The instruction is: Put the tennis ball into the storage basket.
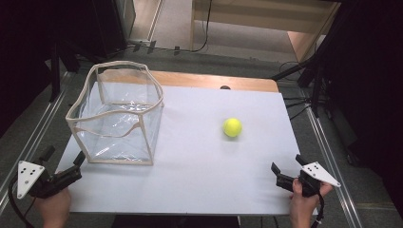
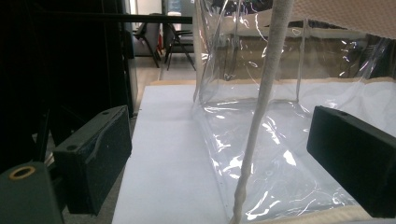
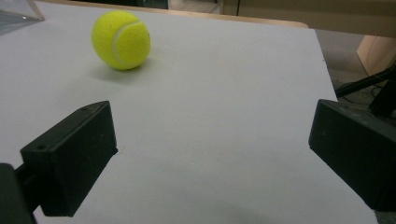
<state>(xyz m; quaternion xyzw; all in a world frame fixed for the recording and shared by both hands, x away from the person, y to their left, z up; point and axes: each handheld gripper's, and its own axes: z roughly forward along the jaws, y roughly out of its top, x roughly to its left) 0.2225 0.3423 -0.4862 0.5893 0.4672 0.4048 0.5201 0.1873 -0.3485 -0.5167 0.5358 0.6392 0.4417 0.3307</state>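
Note:
A yellow tennis ball (image 1: 232,127) lies on the white table (image 1: 199,156), right of centre; the right gripper view has the ball (image 3: 121,40) ahead and to the left. A clear plastic bin (image 1: 116,116) with beige trim stands upright at the table's left. My left gripper (image 1: 64,156) is open at the front left corner, its jaws straddling the bin's near corner seam (image 2: 254,135) without touching it. My right gripper (image 1: 287,166) is open near the front right edge, well short of the ball, with nothing between its jaws.
The table's wooden far edge (image 1: 214,80) shows behind the white top. Metal rails (image 1: 328,142) run along both sides of the table. Dark stands and cables (image 1: 313,80) crowd the floor at the back right. Chairs (image 2: 163,37) stand far behind the bin.

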